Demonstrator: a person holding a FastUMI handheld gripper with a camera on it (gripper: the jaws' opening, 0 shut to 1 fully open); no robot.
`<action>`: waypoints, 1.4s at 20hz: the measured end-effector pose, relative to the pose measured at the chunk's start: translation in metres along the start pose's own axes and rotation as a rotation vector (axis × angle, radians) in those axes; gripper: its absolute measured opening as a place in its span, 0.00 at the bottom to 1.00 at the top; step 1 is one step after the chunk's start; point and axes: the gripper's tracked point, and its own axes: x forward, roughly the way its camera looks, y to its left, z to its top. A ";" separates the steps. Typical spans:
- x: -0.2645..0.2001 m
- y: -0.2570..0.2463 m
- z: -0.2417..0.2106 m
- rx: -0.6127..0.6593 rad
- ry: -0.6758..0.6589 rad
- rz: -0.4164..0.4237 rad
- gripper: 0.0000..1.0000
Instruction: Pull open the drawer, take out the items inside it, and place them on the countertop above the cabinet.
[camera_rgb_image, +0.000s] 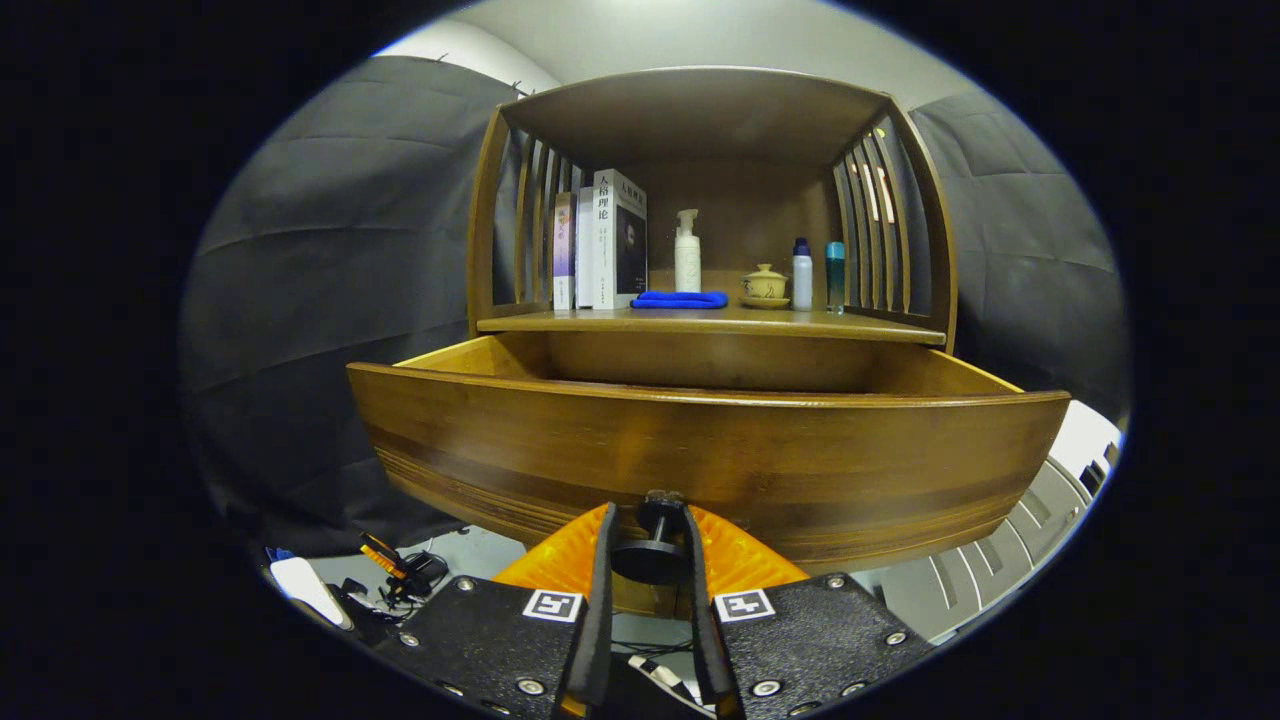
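Gripper (650, 545) is clamped tight on the drawer's knob (652, 540) since that's the only handle, and the drawer (700, 440) sits pulled out under the countertop (700, 322).

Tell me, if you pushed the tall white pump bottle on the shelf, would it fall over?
Probably, yes. The pump bottle is tall and narrow and stands upright, so a push near its top would likely tip it. Its smooth sides look a bit slippery. The folded blue cloth lying just in front might soften a forward fall.
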 end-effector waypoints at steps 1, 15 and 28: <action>-0.005 0.001 -0.002 0.007 0.012 0.010 0.34; -0.068 0.031 0.100 -0.172 -0.255 0.187 0.92; 0.017 -0.029 0.175 0.063 -0.005 0.112 0.95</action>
